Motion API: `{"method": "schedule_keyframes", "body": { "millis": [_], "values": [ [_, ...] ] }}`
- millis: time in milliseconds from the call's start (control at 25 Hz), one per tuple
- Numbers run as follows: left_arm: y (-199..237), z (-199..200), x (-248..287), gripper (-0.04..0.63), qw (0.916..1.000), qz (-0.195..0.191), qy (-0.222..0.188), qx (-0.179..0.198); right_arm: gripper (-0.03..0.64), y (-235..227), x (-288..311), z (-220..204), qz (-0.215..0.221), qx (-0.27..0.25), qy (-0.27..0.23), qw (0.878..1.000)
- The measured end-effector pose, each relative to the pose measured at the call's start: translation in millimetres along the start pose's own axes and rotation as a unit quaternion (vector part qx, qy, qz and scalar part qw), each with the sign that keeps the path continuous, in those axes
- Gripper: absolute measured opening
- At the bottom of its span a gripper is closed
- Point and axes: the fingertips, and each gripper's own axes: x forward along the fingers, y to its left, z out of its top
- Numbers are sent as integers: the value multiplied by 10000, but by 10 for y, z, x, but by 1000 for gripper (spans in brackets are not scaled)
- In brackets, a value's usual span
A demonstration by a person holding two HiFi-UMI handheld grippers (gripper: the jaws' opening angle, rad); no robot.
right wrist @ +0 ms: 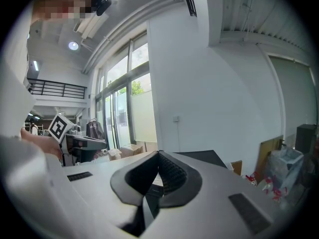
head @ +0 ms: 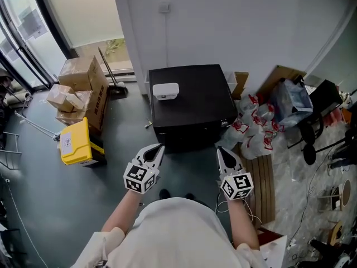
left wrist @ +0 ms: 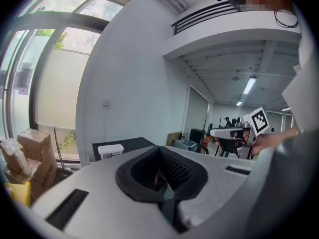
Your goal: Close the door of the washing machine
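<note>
Both sets of fingers (left wrist: 175,169) are shut tip to tip w/ nothing between them; same in the right gripper view. The left gripper (head: 157,149) and right gripper (head: 223,152) are held side by side, near level, apart from each other, aimed at the near side of the black washing machine (head: 192,96), not touching it. Machine stands on the floor (head: 111,183) against the wall, small white box (head: 165,90) on its top, bags (head: 254,132) just beside it on the right. Door isn't visible: the front face is hidden under the top edge, so can't tell how far it's open. Judgement: the door is prob. rigid, light, swings freely on its hinge; no grip needed. Push w/ closed tips on the free edge, away from the hinge. Smooth panel, so tips may slide; press square-on, firm at the end for the latch.
</note>
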Motion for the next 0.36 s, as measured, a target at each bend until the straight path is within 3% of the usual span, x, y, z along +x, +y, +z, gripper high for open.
{"method": "schedule_keyframes", "body": {
  "millis": [360],
  "values": [
    [28,-54,17,8,10000,49,18,-70,28,-41,61,-4,59,35,-22,10000]
  ]
}}
